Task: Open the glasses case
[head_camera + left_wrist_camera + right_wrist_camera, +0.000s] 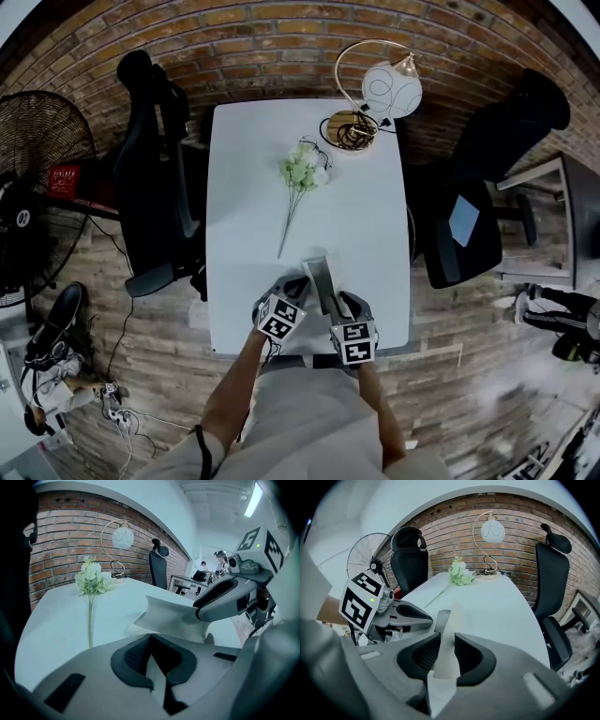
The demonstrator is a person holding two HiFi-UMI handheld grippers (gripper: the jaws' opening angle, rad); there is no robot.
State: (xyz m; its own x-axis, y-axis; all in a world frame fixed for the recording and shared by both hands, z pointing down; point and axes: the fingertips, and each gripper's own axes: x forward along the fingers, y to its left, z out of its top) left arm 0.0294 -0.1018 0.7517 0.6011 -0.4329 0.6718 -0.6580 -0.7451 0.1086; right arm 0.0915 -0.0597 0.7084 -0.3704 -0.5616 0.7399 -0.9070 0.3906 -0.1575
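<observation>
The pale grey glasses case (319,279) lies at the near edge of the white table (361,211), with its lid (174,614) lifted into a raised flap. My left gripper (293,291) holds the case from the left; in the left gripper view its jaws (151,639) are shut on a thin pale edge of the case. From the right, my right gripper (343,306) reaches over the case. In the right gripper view the upright lid flap (446,634) fills the gap between its pads, so the right gripper (443,641) is shut on it.
A sprig of white and green flowers (302,173) lies mid-table. A globe lamp (386,89) stands at the far edge. Black office chairs (155,169) (473,211) flank the table, and a floor fan (33,178) stands at the far left.
</observation>
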